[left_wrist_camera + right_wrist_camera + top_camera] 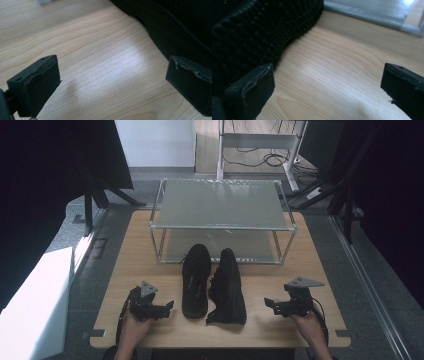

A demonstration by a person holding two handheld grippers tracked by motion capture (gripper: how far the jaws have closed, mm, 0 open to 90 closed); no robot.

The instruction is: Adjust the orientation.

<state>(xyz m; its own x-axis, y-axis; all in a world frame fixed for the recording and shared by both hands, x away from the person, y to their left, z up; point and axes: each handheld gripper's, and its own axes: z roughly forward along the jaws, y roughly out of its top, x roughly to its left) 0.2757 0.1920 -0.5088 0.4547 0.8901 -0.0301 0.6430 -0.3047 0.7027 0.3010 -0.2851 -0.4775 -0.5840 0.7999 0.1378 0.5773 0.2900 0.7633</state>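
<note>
The left tongs point(167, 306) sit low at the near left, held in the person's left hand point(134, 324), jaws wide apart and pointing inward. The right tongs point(269, 304), in the right hand point(307, 324), mirror them, jaws spread wide with nothing between.

High view overhead, gripper views close, sharing table point(280, 320)

a lab: black curtains point(45, 180), cables on floor point(260, 160), test table point(135, 245)
</note>
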